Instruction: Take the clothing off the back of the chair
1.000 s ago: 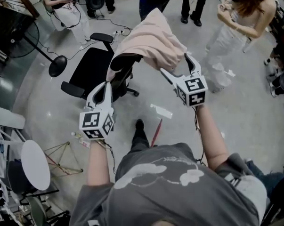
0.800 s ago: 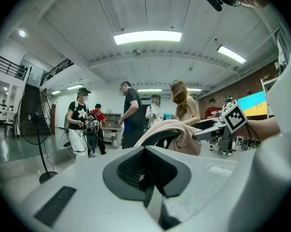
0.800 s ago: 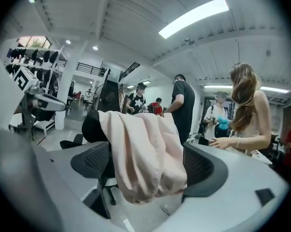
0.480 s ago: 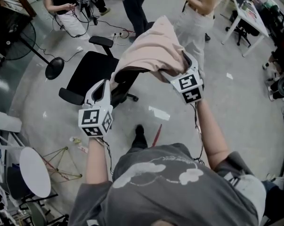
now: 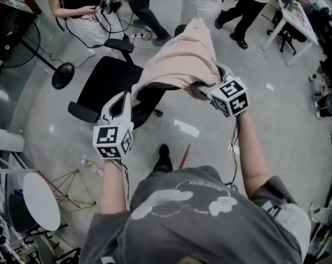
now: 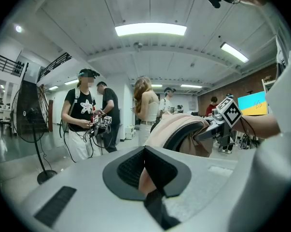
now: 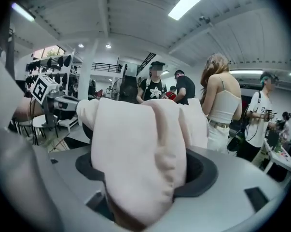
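1. Black office chair (image 5: 102,84) stands left of centre on the floor, its seat on the side away from the person. The pink clothing (image 5: 179,59) is draped over its back (image 5: 149,95) and is not yet off it.
2. The left hand-held gripper (image 5: 121,99) sits at the clothing's lower left edge. Its own view shows the jaws together, with a slip of pink cloth pinched between them.
3. In the middle the clothing covers the top of the back and hangs down both faces, so it must rise before it can come away.
4. The right hand-held gripper (image 5: 210,82) is buried in the clothing's right edge. Its jaws stand wide around a thick bunch of cloth and have just been closing, but they do not seem to bite yet.
5. The step in hand looks like securing the second grip. It would go best if the right jaws finish closing before any pull. Both sides should then lift together, level, until the cloth clears the top of the back, and only then draw toward the person. An uneven tug could snag the cloth or roll the chair.
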A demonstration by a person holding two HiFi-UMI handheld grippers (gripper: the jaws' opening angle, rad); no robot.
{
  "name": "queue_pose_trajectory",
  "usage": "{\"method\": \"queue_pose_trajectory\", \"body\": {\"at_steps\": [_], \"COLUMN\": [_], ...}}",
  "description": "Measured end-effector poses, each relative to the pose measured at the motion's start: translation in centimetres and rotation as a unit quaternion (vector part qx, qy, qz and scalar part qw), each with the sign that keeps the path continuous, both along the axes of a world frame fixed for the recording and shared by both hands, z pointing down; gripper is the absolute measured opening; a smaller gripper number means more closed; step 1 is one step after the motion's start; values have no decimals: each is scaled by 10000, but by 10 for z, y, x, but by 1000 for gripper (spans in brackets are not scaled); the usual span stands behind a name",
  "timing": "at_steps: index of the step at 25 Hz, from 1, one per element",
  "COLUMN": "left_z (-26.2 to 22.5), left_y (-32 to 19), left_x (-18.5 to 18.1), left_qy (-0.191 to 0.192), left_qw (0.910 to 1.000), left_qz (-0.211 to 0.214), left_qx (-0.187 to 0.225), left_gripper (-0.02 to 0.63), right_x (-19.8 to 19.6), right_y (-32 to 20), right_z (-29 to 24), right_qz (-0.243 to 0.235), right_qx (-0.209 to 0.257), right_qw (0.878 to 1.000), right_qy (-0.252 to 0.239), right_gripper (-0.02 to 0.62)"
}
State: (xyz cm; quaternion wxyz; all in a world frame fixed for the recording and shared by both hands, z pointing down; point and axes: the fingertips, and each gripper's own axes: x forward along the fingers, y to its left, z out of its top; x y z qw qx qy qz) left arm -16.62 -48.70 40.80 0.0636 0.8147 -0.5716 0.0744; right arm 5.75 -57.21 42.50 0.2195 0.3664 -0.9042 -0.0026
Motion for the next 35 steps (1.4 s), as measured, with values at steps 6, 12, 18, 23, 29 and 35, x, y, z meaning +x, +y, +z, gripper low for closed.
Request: {"method": "queue_pose_trajectory", "body": {"at_steps": [6, 12, 18, 23, 29, 35], "left_z": [1, -3, -16, -24, -30, -46], "left_y": [-3, -2, 6, 12, 26, 49], "left_x": [-6, 1, 15, 27, 37, 43], "left_qy": [-41, -58, -88, -88, -70, -44], "left_qw": [10000, 10000, 9999, 9997, 9994, 9990], "left_qz": [1, -5, 10, 31, 40, 23], "left_qx": [-62, 0, 112, 231, 329, 452], "left_gripper": [0, 0, 0, 0, 0, 0], "right_x": [-1, 11, 23, 32, 45, 55], "right_y": [7, 13, 26, 38, 52, 75], "right_z": [-2, -4, -8, -19, -38, -64], "right_qz": [-24, 175, 221, 195, 252, 276], "right_qx": [-161, 70, 64, 145, 392, 495], "right_qw": [9999, 9998, 9997, 9997, 9986, 9970], "right_qy": [18, 81, 79, -11, -269, -535], "right_gripper": [199, 63, 44, 41, 40, 38]}}
